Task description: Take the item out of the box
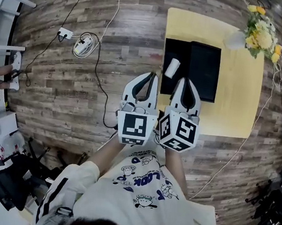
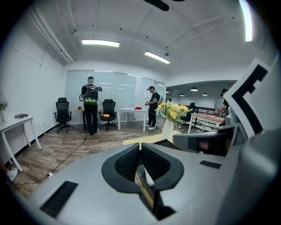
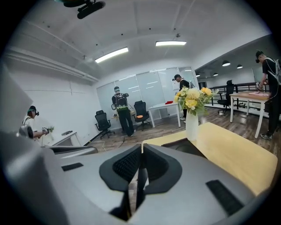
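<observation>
The task is at its very beginning, as far as I can judge: nothing is lifted yet and both grippers are empty.

Nearest to the person, the left gripper (image 1: 153,76) has its jaws pressed together with nothing between them. In its own view the ribbed black pads meet at the tip. From above it stands just beside the left near corner of the box (image 1: 204,71), over the floor (image 1: 82,91) of grey-brown wood planks. The right gripper (image 1: 182,81) is also pressed together and empty, and it overlaps the near edge of the box in the head view. I cannot tell if it touches the box. Both grippers have smooth grey shells, and each carries a cube with black-and-white square markers.

The box is black, flat and rectangular, and looks matte. Its right part seems a little raised over the left part. The item (image 1: 172,67) is inside the left part of the box. It is a small white cylinder, smooth, and it lies tilted.

The box rests on a pale yellow counter (image 1: 235,101) with a plain, even top. Beyond the box, at the far right corner, stands a white vase of yellow flowers (image 1: 261,38).

What is left: to open a gripper, close it on the cylinder and lift it out.
</observation>
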